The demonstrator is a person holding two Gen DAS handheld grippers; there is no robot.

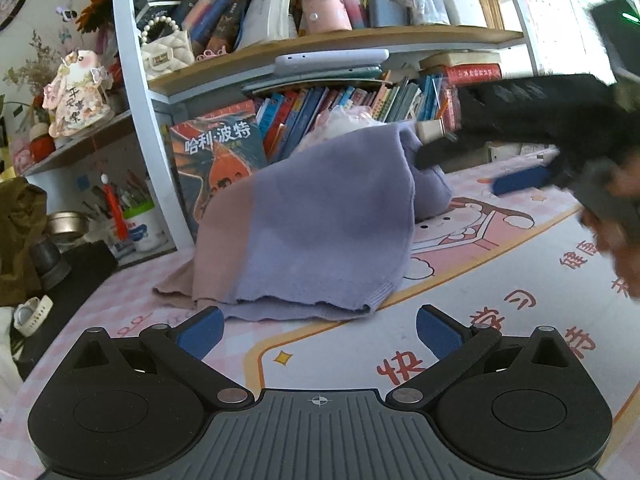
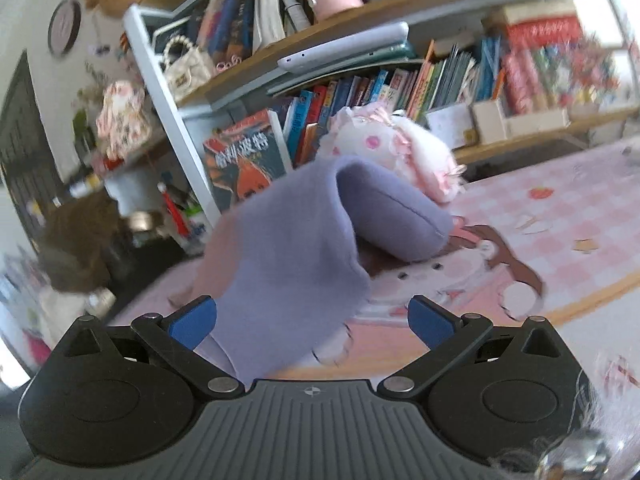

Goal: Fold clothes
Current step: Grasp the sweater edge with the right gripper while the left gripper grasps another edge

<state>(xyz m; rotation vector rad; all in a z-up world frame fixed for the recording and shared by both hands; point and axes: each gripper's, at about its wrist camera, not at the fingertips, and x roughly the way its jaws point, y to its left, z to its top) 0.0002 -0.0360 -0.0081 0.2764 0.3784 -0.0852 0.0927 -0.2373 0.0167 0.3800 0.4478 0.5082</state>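
A purple and dusty-pink knit garment (image 1: pixel 320 220) stands heaped like a tent on the pink cartoon desk mat (image 1: pixel 500 280), its wavy hem toward me. My left gripper (image 1: pixel 319 332) is open just short of that hem, touching nothing. In the left wrist view the blurred right gripper (image 1: pixel 476 168) reaches in from the right, open, with one finger against the garment's top fold. In the right wrist view the right gripper (image 2: pixel 312 322) is open. The purple garment (image 2: pixel 288 248) rises ahead of it, with cloth hanging down between its fingers nearer the left pad (image 2: pixel 192 322).
A bookshelf (image 1: pixel 320 44) full of books rises behind the desk, with a large book (image 1: pixel 218 160) leaning at its foot. A pink plush toy (image 2: pixel 400 148) sits behind the garment. A brown cloth (image 1: pixel 20 240) and a white watch (image 1: pixel 32 312) lie at the left edge.
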